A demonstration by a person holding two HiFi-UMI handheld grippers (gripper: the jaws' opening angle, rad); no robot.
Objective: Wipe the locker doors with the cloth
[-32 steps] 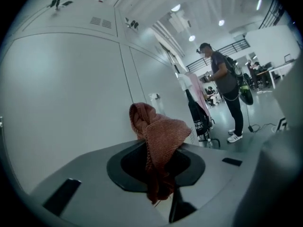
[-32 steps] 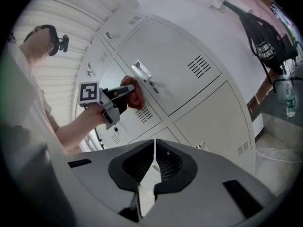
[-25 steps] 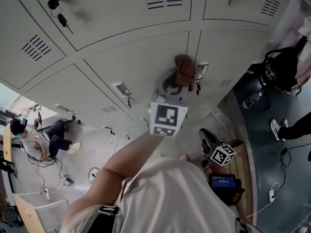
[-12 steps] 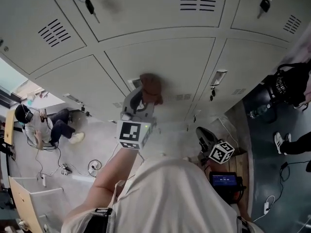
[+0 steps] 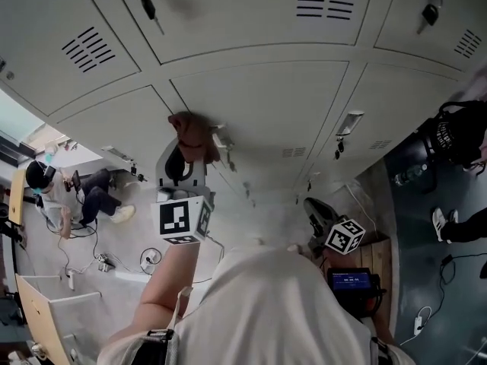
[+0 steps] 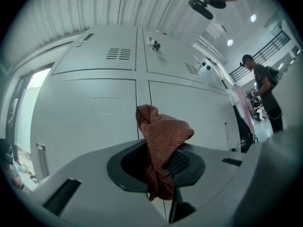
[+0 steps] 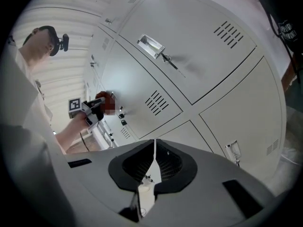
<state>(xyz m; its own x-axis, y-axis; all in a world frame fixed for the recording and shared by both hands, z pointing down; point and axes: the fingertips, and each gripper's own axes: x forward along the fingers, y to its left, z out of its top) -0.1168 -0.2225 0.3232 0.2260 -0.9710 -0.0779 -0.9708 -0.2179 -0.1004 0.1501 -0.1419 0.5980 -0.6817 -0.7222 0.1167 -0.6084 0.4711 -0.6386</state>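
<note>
Clamping my left gripper (image 6: pixel 160 174) on the cloth (image 6: pixel 161 141), I see its bunched length run along the jaws, its free end poking out past them toward the locker doors (image 6: pixel 90 103). My right gripper (image 7: pixel 154 162) sits well apart, jaws together, empty.

The locker door (image 5: pixel 266 101) to the right of the cloth (image 5: pixel 194 131) is a flat, bare panel. It gives open passage as far as the far handle (image 5: pixel 348 122) and its hanging key (image 5: pixel 337 149). Just beside the cloth, a nearer handle (image 5: pixel 221 138) juts from the door and blocks the way. Higher up, keys (image 5: pixel 148 6) hang from the upper doors. A black bag (image 5: pixel 456 131) crowds the far right end.
</note>
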